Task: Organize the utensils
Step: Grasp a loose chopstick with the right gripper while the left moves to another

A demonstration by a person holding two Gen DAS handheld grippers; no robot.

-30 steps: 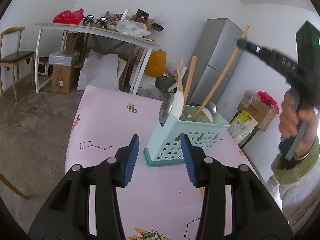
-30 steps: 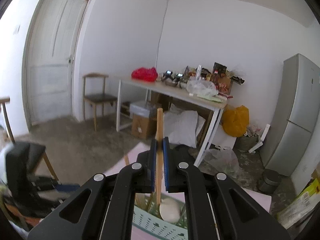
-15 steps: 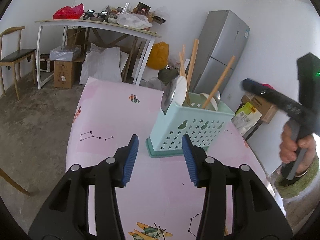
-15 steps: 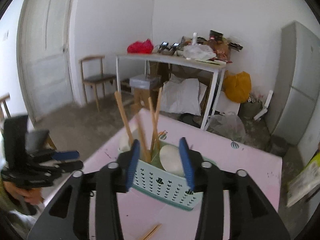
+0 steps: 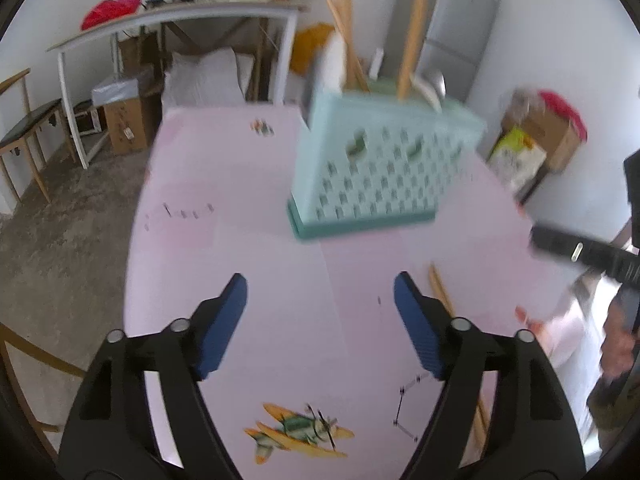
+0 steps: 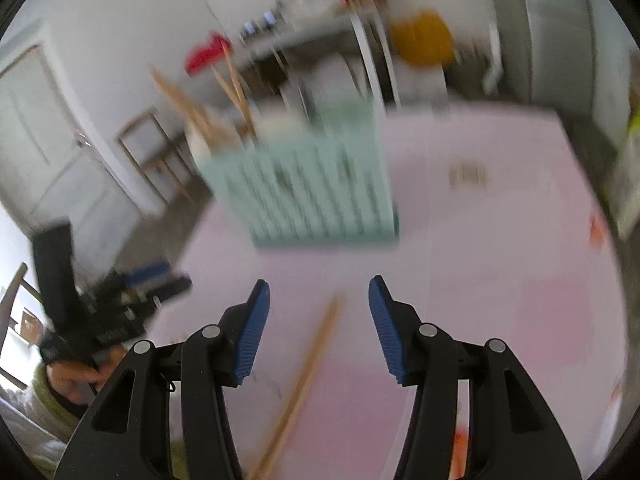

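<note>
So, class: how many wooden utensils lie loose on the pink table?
1 that is clear: a wooden stick lying between the right gripper's fingers. Others may be hidden.

I see white walls (image 5: 552, 32) all round and a rough grey concrete floor (image 5: 72, 216). The bench (image 5: 248, 280) has a pale pink top printed with small drawings. Far off stands a white-framed side table (image 5: 180, 16) piled with clutter and a red bag (image 5: 112, 8); cardboard boxes (image 5: 128, 128) and white sacks (image 5: 204, 76) sit under it. A wooden chair (image 5: 28, 120) waits at far left, a grey fridge (image 5: 460, 28) at far right, a yellow bag (image 5: 310, 46) between. From the right wrist view I see a white door (image 6: 44, 148). Daylight is soft and even.
</note>
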